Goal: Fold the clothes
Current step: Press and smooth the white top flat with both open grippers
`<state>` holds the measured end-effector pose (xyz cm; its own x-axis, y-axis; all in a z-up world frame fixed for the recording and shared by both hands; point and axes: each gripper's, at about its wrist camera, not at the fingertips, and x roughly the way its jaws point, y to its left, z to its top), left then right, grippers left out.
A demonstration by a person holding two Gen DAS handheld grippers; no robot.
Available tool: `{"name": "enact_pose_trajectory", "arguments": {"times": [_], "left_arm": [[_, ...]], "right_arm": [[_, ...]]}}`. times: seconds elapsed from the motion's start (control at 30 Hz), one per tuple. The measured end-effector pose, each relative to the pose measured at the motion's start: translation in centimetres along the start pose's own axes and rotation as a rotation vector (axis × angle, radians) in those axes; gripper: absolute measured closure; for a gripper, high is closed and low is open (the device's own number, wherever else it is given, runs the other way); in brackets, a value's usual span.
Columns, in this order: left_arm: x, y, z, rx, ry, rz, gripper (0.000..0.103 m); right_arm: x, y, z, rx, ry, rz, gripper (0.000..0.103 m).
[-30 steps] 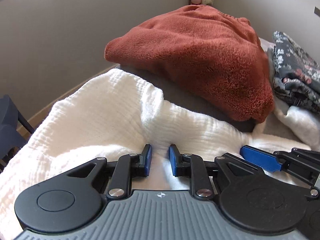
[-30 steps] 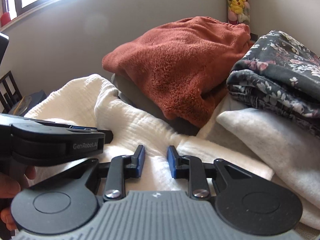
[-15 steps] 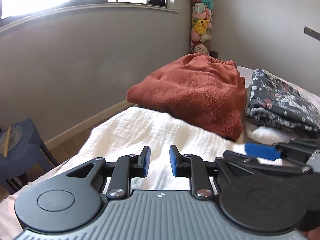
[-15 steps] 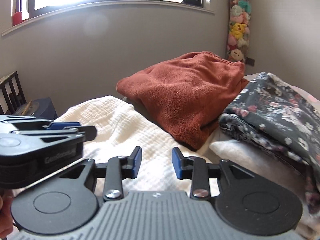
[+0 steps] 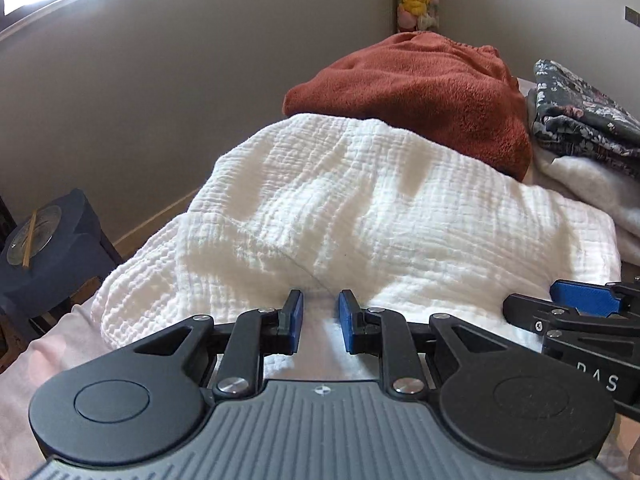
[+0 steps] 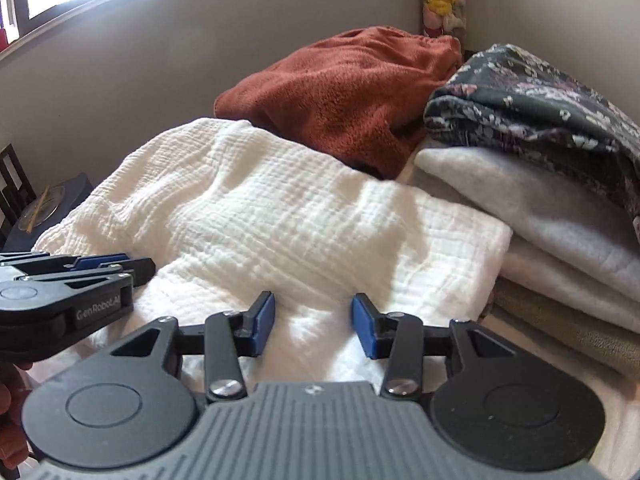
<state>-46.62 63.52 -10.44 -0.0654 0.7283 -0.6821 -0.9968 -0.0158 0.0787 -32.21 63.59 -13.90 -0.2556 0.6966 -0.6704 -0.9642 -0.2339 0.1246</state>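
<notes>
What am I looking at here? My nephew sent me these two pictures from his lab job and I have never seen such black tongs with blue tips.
No robot is here: a person holds one hand-held gripper in each hand, and each carries a wide-angle camera looking forward along its two fingers. One picture comes from the left gripper, the other from the right gripper; each also catches its partner at the edge. The blue tips are the finger pads. Both grippers are open and hold nothing, though the left one's pads sit close together over a crease. In front lies a white crinkled cloth, partly folded. Behind it sit a rust-red fleece and, to the right, a dark floral fabric on top of pale folded blankets. The job is folding clothes.
</notes>
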Motion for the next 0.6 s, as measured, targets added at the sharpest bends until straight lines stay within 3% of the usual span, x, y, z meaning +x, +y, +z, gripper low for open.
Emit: {"name": "enact_pose_trajectory", "arguments": {"times": [0.2,0.47,0.6], "left_arm": [[-1.1,1.2,-0.1,0.013,-0.058,-0.037,0.084],[-3.7,4.7,-0.2,0.018,-0.155,-0.062,0.084],[-3.6,6.3,-0.7,0.055,-0.153,-0.069,0.084]], "right_arm": [[-0.3,-0.6,0.0,-0.007,-0.001,0.002,0.058],[-5.8,-0.2,-0.5,0.024,-0.076,-0.002,0.056],[-7.7,0.3,-2.4,0.077,-0.046,0.007,0.056]]}}
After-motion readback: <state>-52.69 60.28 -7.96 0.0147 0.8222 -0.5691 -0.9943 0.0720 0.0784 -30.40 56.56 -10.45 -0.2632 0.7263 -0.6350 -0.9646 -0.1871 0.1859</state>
